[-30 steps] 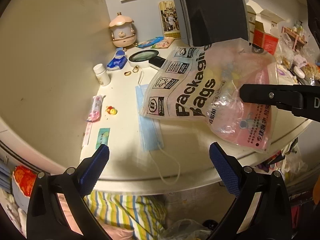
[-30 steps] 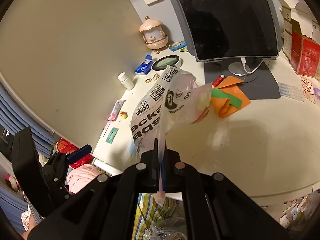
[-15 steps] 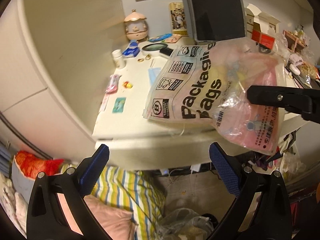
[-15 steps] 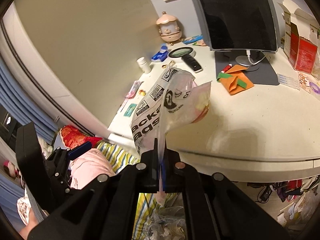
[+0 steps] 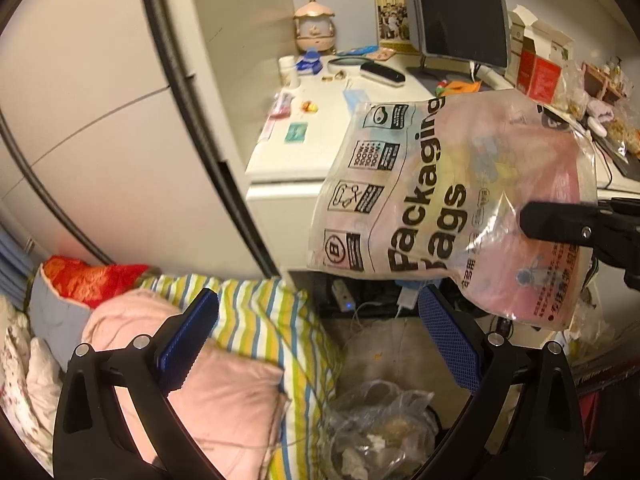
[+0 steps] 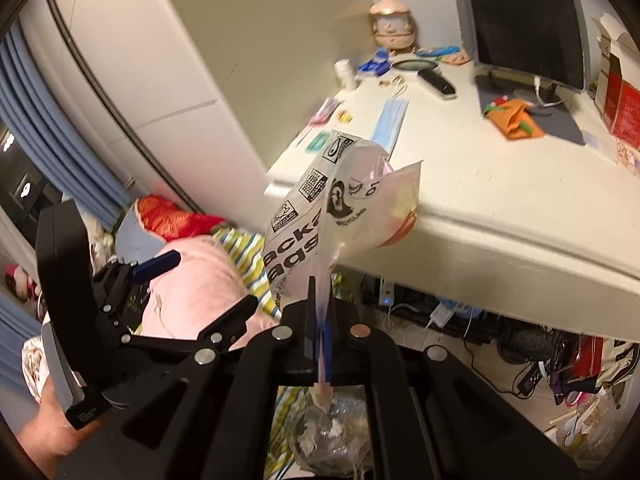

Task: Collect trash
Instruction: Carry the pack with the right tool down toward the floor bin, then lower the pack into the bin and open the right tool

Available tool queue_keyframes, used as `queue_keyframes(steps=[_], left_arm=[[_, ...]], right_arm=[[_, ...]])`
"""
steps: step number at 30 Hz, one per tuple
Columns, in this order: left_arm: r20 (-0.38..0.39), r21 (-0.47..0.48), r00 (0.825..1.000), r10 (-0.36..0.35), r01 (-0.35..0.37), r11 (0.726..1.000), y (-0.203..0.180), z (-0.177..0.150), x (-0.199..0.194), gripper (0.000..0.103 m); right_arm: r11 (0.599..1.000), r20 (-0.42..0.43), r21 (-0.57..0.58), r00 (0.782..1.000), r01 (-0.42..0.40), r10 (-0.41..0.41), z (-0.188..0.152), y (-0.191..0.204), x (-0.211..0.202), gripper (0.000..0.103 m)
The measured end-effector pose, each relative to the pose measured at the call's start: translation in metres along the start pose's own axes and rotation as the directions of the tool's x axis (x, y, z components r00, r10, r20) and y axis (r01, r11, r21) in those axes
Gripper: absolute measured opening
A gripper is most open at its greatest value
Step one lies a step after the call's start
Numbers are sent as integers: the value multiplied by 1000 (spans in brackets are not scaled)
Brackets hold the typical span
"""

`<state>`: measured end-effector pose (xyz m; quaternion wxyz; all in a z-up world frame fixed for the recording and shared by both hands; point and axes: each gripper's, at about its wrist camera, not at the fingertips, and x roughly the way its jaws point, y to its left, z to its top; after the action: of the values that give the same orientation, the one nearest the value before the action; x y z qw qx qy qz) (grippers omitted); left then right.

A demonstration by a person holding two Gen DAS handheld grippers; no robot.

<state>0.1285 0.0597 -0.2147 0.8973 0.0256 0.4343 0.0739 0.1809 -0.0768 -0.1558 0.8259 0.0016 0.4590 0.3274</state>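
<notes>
Cluttered worktop (image 6: 500, 200) behind; right gripper (image 6: 320, 320) pinching packaging bag (image 5: 452, 200), left gripper (image 5: 316, 332) open and empty: center over lined bin (image 5: 380, 436) before release.

Right gripper (image 6: 322, 344) pinched closed; left gripper (image 5: 316, 340) spread wide (empty).

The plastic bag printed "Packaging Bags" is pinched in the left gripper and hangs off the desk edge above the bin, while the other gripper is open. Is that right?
Not quite: the right gripper pinches the plastic bag, as the right wrist view shows. The left gripper is the open, empty one. The bag does hang past the desk edge above the bin.
</notes>
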Motion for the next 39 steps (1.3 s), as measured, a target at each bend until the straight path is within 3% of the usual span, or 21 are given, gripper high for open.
queue_keyframes(steps=[12,21,31,39], left_arm=[[-61,-2,998,-26,26,1000,13,-75,-4,97],[-127,-35,992,-20,16,999,11,-129,15,97],[-208,-48,978,-11,1,999,-14,-195,45,97],[-293,-102,956,6,-38,994,-22,-251,70,97]], right_arm=[[1000,-92,-6,996,16,-17,-68,35,19,4],[999,-188,-47,982,2,-11,-121,41,43,4],[993,-323,-112,946,-36,-2,-173,27,84,4],[986,-415,-139,909,-89,23,-210,25,114,4]])
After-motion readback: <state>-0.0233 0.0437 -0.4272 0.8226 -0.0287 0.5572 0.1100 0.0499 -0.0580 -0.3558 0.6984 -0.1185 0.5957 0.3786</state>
